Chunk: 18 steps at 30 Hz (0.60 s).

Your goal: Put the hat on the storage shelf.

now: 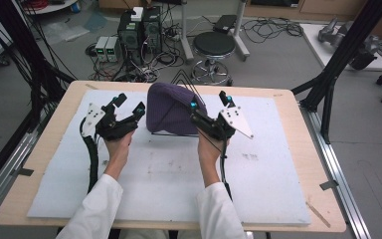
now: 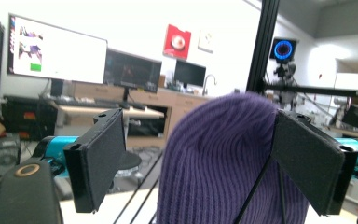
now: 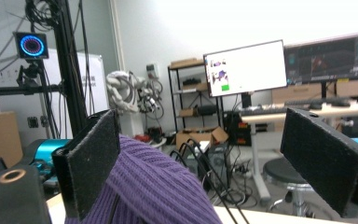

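Observation:
A purple ribbed knit beanie stands draped over a black wire stand at the back middle of the white board. My left gripper is just left of it, jaws wide open, one tip close to the hat's left edge. My right gripper is at the hat's right side, also open. In the left gripper view the beanie rises between and beyond the open left gripper, with no pad pressing it. In the right gripper view the beanie lies low behind the left pad of the open right gripper.
A white foam board covers most of the wooden table. Black frame posts stand at the table's sides. Beyond the far edge, a round stool, computer towers and cables sit on the floor.

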Tool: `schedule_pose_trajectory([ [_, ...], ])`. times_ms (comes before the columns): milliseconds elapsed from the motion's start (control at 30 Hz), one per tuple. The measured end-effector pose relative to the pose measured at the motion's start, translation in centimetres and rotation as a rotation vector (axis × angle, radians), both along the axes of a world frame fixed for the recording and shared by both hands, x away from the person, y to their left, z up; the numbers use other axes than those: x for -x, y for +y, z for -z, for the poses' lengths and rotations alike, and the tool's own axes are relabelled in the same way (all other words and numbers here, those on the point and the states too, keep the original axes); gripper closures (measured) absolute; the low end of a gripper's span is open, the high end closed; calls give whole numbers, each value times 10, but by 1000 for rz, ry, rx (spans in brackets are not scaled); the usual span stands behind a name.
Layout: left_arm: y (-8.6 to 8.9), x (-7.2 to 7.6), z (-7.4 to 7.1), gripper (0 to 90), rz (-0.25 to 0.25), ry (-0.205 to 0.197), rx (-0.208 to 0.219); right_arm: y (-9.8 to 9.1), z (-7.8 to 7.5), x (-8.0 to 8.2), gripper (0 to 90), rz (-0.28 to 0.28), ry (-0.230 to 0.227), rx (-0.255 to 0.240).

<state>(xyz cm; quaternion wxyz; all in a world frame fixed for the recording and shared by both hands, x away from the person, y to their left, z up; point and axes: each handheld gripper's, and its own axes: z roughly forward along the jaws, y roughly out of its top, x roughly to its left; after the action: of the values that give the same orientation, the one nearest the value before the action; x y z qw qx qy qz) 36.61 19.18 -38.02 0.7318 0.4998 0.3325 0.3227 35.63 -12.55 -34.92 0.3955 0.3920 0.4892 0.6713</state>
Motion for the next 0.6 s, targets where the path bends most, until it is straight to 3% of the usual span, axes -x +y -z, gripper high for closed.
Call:
schedule_pose_trajectory([
  [233,17,17,0,183,-30,-16,33,-26,1,28,112,39,-62,-9],
  [333,26,25,1,183,-33,-7,48,-36,0,36,112,36,-55,-5],
  [600,50,47,6,183,-92,-15,16,-68,9,59,112,66,-28,40],
])
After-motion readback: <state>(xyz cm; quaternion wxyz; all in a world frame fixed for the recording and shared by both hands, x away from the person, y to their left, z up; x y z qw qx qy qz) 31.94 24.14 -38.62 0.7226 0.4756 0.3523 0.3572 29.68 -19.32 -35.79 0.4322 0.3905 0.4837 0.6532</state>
